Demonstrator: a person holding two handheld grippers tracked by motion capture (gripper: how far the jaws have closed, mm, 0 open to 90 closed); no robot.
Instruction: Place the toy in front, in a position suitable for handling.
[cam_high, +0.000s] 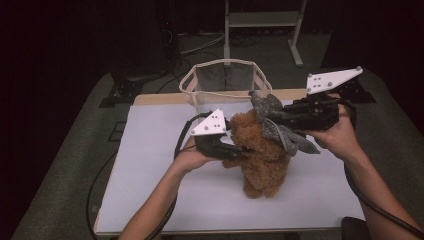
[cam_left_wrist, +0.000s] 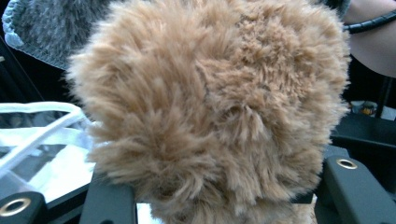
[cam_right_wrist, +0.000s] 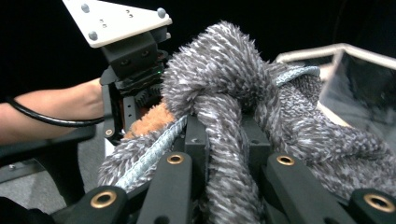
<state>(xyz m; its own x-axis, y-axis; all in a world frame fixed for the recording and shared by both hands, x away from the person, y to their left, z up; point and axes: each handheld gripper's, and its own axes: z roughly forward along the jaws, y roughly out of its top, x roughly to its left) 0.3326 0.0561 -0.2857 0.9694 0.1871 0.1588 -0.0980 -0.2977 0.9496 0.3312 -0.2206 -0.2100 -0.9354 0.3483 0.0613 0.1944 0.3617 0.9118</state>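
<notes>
Bear (cam_high: 262, 150) gripped by left tool (cam_high: 235, 150); grey cloth (cam_high: 280, 125) clenched in right tool (cam_high: 280, 120).
Bear is stood mid-counter (cam_high: 150, 175), clear of edges; basket (cam_high: 225, 82) just behind.

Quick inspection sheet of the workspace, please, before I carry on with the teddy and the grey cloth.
Surface: white table, bare around the toy.
Job's things: brown teddy bear upright; grey fuzzy cloth draped at its head.
Clutter: nothing seen.
Grippers: left gripper clamps the bear's side; right gripper shut on the cloth.
Cables: black cable trails off the table's left edge.
Surroundings: mesh basket behind the table; dark room, metal stand.
</notes>
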